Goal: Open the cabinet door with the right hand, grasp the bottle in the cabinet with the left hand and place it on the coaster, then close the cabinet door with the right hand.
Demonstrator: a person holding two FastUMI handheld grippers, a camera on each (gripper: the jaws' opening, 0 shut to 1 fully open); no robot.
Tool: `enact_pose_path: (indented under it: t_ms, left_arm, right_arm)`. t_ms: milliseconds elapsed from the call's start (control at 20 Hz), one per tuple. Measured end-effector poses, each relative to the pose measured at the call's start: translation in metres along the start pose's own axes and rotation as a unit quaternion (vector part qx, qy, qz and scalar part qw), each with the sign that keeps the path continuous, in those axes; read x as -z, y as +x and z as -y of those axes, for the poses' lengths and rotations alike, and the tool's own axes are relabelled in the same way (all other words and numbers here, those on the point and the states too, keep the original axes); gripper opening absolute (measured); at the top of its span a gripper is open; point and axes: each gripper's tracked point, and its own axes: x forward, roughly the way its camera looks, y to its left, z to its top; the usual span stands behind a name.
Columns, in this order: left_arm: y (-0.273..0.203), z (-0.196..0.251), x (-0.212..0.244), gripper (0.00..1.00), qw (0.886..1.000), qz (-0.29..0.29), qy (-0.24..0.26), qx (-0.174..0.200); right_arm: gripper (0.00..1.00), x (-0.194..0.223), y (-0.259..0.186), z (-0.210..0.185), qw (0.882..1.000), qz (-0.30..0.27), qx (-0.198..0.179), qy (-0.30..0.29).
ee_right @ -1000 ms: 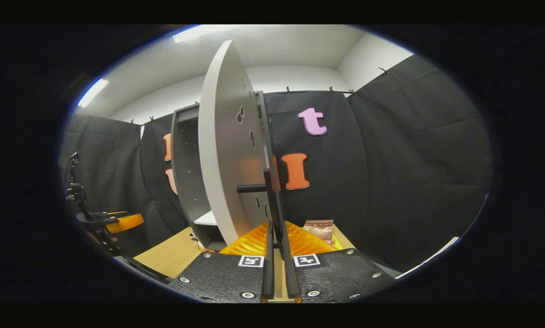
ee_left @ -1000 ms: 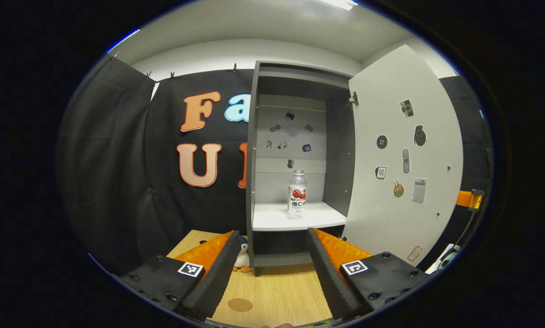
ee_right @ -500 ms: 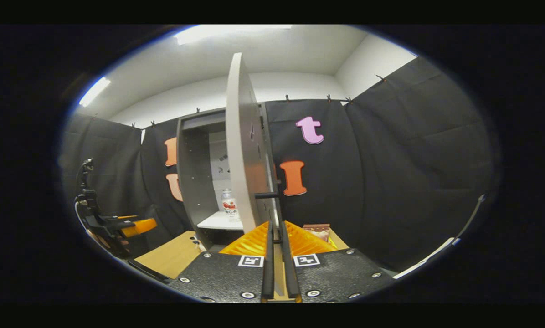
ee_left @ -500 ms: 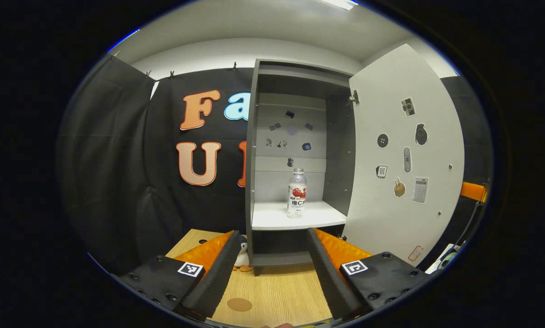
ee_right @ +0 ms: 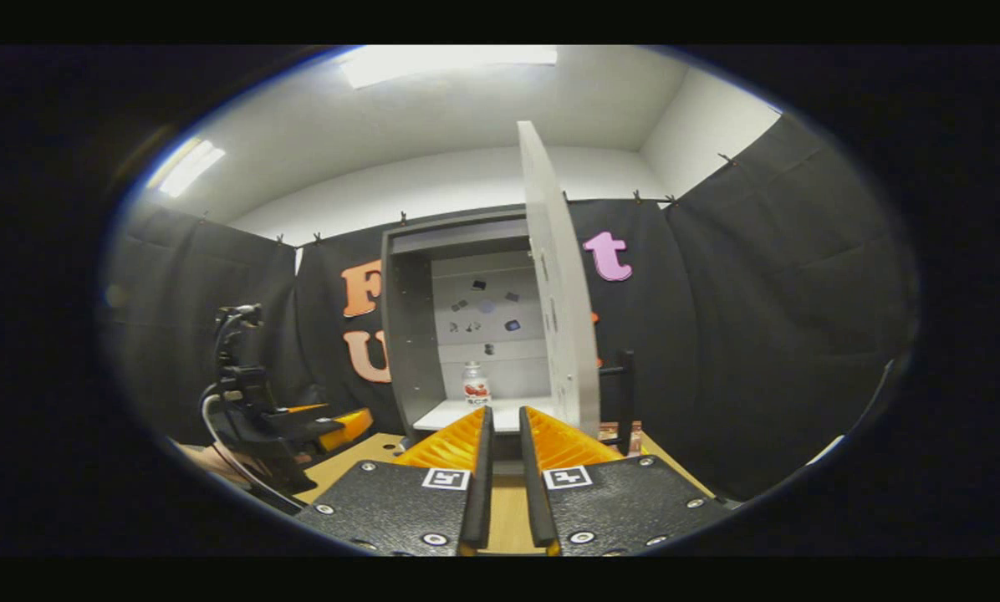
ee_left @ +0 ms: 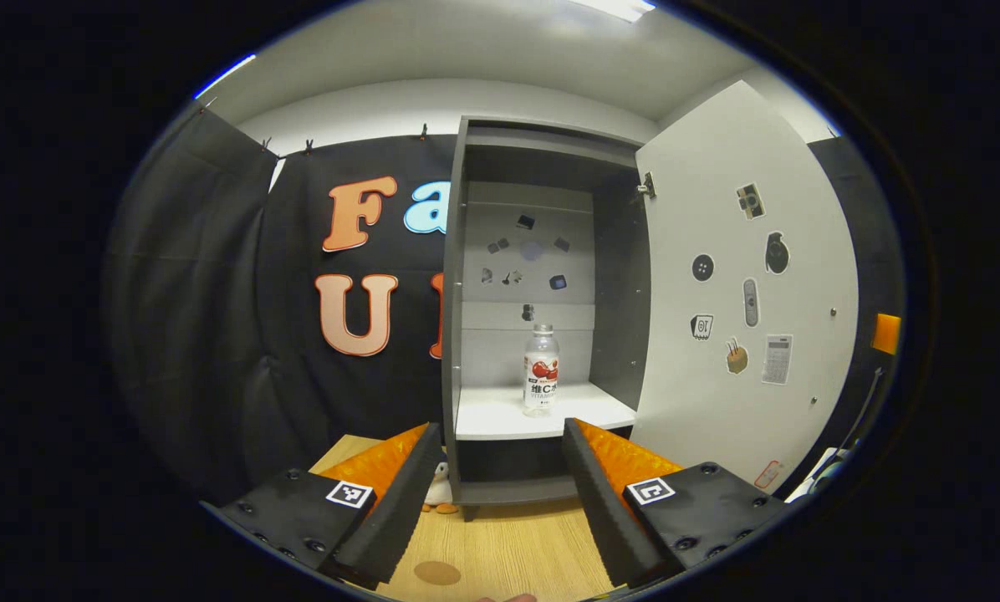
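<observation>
The grey cabinet stands with its white door swung wide to the right. A clear bottle with a red label stands upright on the white shelf. My left gripper is open, below and short of the shelf, with the bottle above the gap between its fingers. A round brown coaster lies on the wooden table near me. In the right gripper view the door shows edge-on with its dark handle to the right. My right gripper holds nothing, its fingers a narrow gap apart. The bottle stands beyond.
A small penguin toy sits on the table at the cabinet's left foot. The left gripper and the hand holding it show at the left of the right gripper view. A small box lies behind the door handle.
My right gripper has let go of the door, parted its fingers slightly and drawn back to the left of it. The door has swung fully open. My left gripper has shifted slightly.
</observation>
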Motion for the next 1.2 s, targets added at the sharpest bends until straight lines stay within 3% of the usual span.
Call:
enact_pose_path:
  t_ms: [100, 200, 300, 400, 550, 650, 750, 950, 1100, 1200]
  left_arm:
    - [0.024, 0.01, 0.006, 0.95, 1.0, 0.005, 0.004, 0.013]
    - [0.049, 0.02, 0.012, 0.95, 1.0, 0.007, 0.001, 0.028]
    - [0.077, 0.026, 0.019, 0.95, 0.999, 0.006, 0.001, 0.04]
    - [0.106, 0.033, 0.021, 0.95, 0.999, 0.013, 0.005, 0.047]
    - [0.148, 0.045, 0.025, 0.95, 0.998, 0.023, 0.018, 0.059]
    - [0.173, 0.052, 0.028, 0.95, 0.997, 0.025, 0.019, 0.065]
    - [0.195, 0.056, 0.028, 0.95, 0.997, 0.027, 0.02, 0.066]
    - [0.24, 0.061, 0.035, 0.95, 0.997, 0.024, 0.022, 0.066]
    - [0.266, 0.065, 0.045, 0.95, 0.997, 0.015, 0.025, 0.07]
    - [0.283, 0.067, 0.051, 0.95, 0.997, 0.012, 0.028, 0.07]
  right_arm:
    - [0.17, 0.006, 0.006, -0.018, 1.0, -0.001, 0.0, -0.003]
    - [0.28, 0.009, 0.014, -0.03, 1.0, 0.001, 0.005, -0.007]
    - [0.31, 0.01, 0.024, -0.033, 1.0, 0.003, 0.016, -0.009]
    - [0.34, 0.01, 0.03, -0.033, 0.999, 0.004, 0.031, -0.013]
    - [0.46, 0.013, 0.044, -0.033, 0.999, 0.006, 0.052, -0.006]
    - [0.46, 0.018, 0.055, -0.029, 0.998, 0.004, 0.066, -0.002]
    - [0.54, 0.024, 0.066, -0.025, 0.997, -0.004, 0.078, 0.004]
    - [0.46, 0.029, 0.086, -0.022, 0.995, -0.01, 0.101, -0.001]
    - [0.5, 0.032, 0.096, -0.021, 0.994, -0.017, 0.112, 0.0]
    - [0.46, 0.036, 0.102, -0.019, 0.993, -0.021, 0.118, 0.003]
